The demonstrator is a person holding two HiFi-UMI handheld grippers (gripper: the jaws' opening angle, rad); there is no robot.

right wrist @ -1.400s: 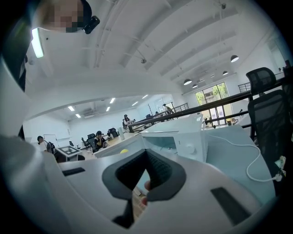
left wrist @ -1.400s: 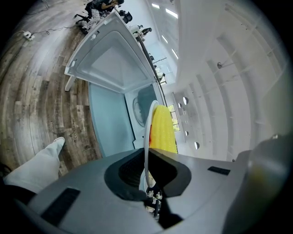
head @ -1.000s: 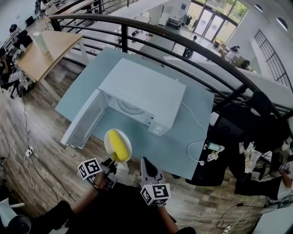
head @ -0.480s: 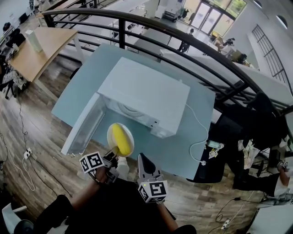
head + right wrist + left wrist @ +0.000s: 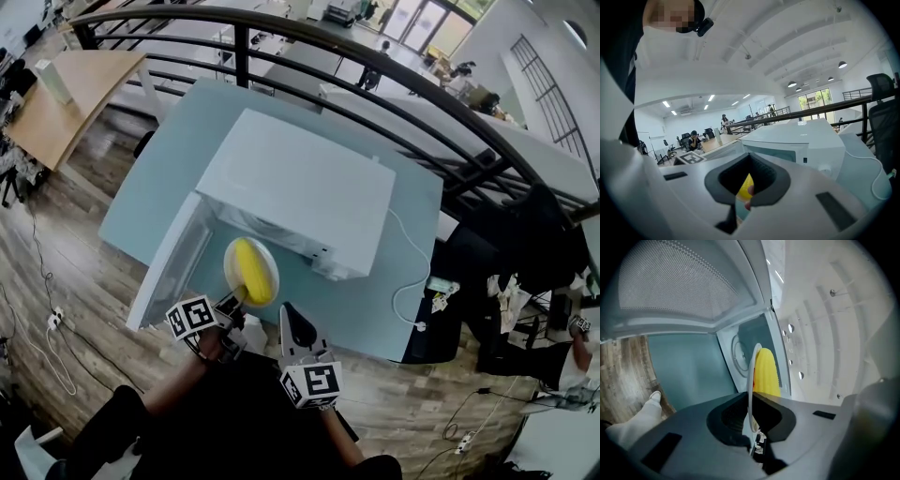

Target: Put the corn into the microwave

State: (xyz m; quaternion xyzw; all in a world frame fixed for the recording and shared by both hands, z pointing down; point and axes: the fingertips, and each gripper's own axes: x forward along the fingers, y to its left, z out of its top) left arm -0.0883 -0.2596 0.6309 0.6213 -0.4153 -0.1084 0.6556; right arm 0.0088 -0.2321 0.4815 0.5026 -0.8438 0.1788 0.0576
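Over the last second the white plate [image 5: 228, 265] carrying the yellow corn [image 5: 251, 272] had travelled from near the front edge of the blue-green table [image 5: 187, 141] to just before the mouth of the white microwave [image 5: 300, 187], whose door [image 5: 173, 258] stood swung open to the left. The left gripper [image 5: 234, 302] was clamped on the near rim of the plate, which showed edge-on between its jaws in the left gripper view, with the corn lying on the plate beyond them and the oven cavity straight ahead. The right gripper [image 5: 292, 319] had moved forward alongside, its jaws together on nothing, pointing towards the microwave. The corn was not yet inside; judging by this, the carry was nearly over and sliding the plate into the cavity remained
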